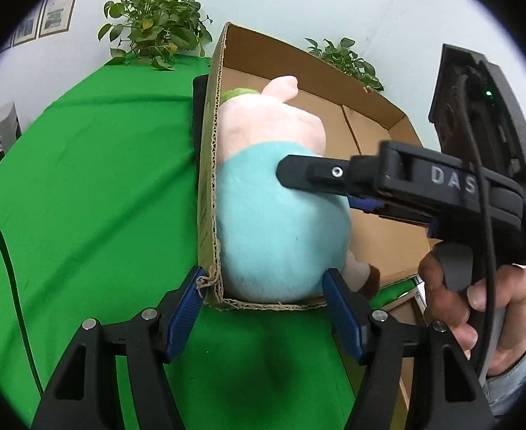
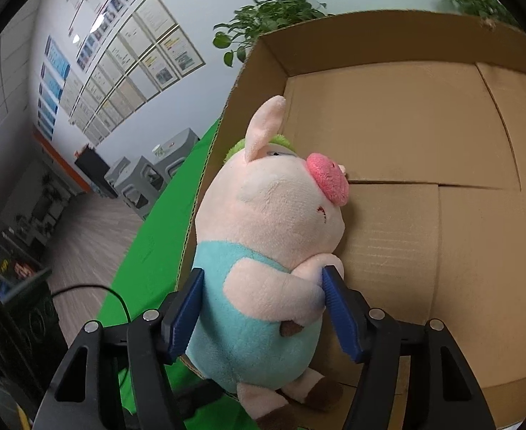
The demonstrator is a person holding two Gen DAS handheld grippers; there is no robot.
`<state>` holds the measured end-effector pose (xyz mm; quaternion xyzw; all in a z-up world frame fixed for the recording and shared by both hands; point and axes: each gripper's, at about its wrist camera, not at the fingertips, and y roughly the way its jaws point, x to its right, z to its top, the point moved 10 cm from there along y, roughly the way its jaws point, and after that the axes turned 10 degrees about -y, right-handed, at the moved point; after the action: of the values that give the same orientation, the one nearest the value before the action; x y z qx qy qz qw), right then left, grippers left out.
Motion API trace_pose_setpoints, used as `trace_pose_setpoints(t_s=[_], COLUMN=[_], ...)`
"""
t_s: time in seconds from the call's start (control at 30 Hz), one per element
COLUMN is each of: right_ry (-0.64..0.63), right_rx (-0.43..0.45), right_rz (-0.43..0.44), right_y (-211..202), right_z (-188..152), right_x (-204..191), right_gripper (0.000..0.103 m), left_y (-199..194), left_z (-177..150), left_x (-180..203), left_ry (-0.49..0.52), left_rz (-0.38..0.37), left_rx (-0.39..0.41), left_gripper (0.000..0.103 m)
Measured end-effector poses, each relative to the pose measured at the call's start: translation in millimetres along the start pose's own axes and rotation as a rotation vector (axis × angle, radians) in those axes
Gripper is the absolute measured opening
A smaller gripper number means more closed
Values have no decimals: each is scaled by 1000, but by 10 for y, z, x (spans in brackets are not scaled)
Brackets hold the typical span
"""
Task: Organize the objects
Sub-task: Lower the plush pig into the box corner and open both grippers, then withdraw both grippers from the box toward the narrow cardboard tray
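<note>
claws at the box, one on the pig

right claw (image 2: 263,308): blue pads pressed on the pig (image 2: 263,251) at its teal body, gripping it. pig upright inside the box (image 2: 424,233), against the left wall, snout toward the box floor.
left claw (image 1: 263,308): jaws apart, straddling the box's near corner, gripping nothing.
box on green cloth (image 1: 83,197). plants (image 1: 151,32) behind.

Plush pig (image 1: 280,222) in carton (image 1: 381,132) (gripped)

The plush pig (image 2: 263,251) crowds the cardboard box's (image 2: 424,36) left wall; its right floor lies open.
</note>
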<state>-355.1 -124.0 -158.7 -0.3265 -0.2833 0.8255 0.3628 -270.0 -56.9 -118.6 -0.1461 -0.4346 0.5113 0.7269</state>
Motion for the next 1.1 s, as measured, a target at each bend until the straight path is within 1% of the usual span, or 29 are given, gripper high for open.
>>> trace_pose_setpoints(t_s=[0.07,0.1,0.17,0.23,0.27,0.3,0.37,0.4,0.47,0.57,0.6,0.7,0.73,0.8,0.87,0.9,0.93,0.97,1.0,1.07,1.1], right_ry=[12,-3,-26,-22,-14,-1,-6,-16,-41,-79,-95,-98,-99,-108,-115,-114,-113,-111,-106,-94,-88], right_rx=[10,15,11,-1,-6,-12,-9,1,36,80,98,130,135,148,185,221,238,260,277,299,309], right_rz=[1,-10,-21,-17,-8,0,-17,-43,-93,-177,-226,-329,-330,-329,-363,-406,-421,-432,-436,-447,-450], right_y=[-93,-81,-88,-99,-185,-183,-265,-322,-589,-1042,-1208,-1654,-1778,-2033,-2321,-2499,-2628,-2764,-2893,-3106,-3213], right_z=[-60,-68,-118,-135,-188,-194,-243,-259,-314,-408,-457,-665,-743,-925,-1075,-1147,-1205,-1276,-1377,-1472,-1540], right_x=[119,87,85,75,181,185,238,246,317,413,445,572,589,568,623,614,647,632,699,732,738], right_gripper=[63,64,69,78,79,81,89,95,102,103,103,103,103,103,103,103,103,103,103,103,103], left_y=[3,-2,-8,-12,-15,-28,-46,-56,-73,-99,-105,-138,-179,-328,-561,-675,-807,-929,-1044,-1239,-1302], left_z=[8,8,3,7,5,-9,-41,-58,-80,-117,-125,-137,-127,-90,-43,-25,-11,-6,-12,-53,-86], left_x=[-12,-14,-16,-31,-40,-36,-15,-8,3,14,14,3,2,30,142,207,277,358,448,648,741], left_ry=[-23,-27,-23,-33,-43,-49,-43,-39,-39,-29,-28,-34,-35,-24,5,16,25,35,48,81,97], left_rz=[-7,-8,-2,0,0,-2,5,9,17,32,34,52,67,98,118,128,147,165,179,193,206], left_rx=[-1,-2,-5,-7,-9,-12,-16,-18,-18,-12,-8,10,30,98,185,226,272,315,357,417,426], left_gripper=[66,65,62,58,58,58,58,58,58,58,58,58,58,58,58,60,69,74,81,81,81])
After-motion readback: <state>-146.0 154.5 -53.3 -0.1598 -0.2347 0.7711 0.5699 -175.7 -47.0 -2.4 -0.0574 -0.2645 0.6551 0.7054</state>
